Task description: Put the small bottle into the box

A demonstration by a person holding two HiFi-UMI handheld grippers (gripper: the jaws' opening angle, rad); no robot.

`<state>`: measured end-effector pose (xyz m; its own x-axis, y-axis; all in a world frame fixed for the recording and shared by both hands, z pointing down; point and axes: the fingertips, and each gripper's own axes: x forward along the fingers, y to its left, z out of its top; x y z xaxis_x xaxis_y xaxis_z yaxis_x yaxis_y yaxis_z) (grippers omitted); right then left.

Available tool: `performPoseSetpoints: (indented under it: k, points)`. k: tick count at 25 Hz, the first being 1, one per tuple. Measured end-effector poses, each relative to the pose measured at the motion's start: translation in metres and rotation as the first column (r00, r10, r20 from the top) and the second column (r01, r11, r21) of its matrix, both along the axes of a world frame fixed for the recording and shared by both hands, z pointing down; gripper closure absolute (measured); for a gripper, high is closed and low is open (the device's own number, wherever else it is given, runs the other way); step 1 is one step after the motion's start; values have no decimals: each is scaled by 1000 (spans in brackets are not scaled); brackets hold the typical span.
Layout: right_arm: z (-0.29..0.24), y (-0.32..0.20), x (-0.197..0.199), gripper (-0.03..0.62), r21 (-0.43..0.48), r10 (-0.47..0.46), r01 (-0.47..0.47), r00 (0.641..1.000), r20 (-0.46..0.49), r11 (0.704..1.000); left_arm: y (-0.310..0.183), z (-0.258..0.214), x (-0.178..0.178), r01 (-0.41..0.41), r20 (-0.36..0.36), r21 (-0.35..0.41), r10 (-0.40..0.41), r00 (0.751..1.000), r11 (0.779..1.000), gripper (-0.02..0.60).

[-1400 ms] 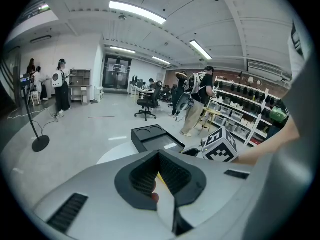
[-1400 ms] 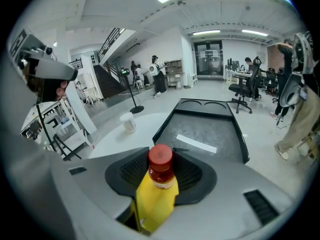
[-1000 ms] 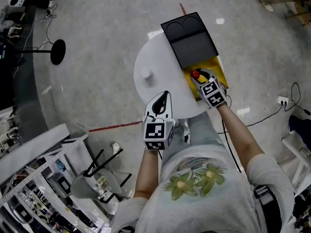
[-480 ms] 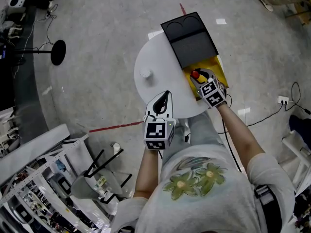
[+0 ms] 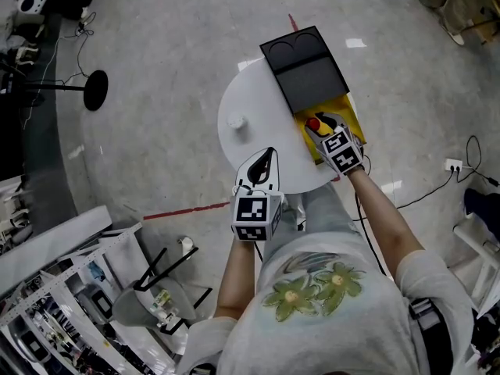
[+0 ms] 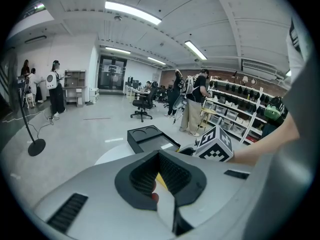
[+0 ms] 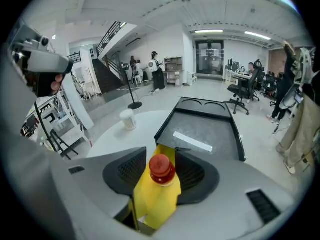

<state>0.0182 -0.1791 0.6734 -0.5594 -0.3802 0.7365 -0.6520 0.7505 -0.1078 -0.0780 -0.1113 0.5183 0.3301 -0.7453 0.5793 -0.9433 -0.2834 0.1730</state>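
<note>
the small bottle (image 7: 161, 171), red-capped, is seen standing inside the yellow-lined box (image 5: 353, 117), so placing seems done and only withdrawal is left. the jaws of the right gripper (image 5: 322, 129) have just been opening and are spread either side of the bottle, not pressing it. the left gripper (image 5: 266, 153) is shown closed and empty over the table (image 5: 250, 92) edge. the black lid (image 5: 308, 73) lies open just beyond; clear room is judged above.

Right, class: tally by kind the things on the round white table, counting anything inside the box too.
Black box with yellow inside: 1
Small bottle with a red cap: 1
Small white ribbed cup: 1
Total: 3
</note>
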Motion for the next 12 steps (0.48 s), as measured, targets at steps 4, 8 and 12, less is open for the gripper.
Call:
performPoseSetpoints:
  k: [4,8,12]
  points:
    - [-30,-1,0,408,43,33,-35,999,39,998,0,-12,0,-12,-7,31,12,1000,999,581]
    - [-66,3,1,409,86,66,-74,994,91,994,5,-23,-1,-31,-12,50,31,999,998,581]
    - [-107,10,3,425,134,92,-112,984,150,985,8,-36,1,-59,-14,84,60,998,995,581]
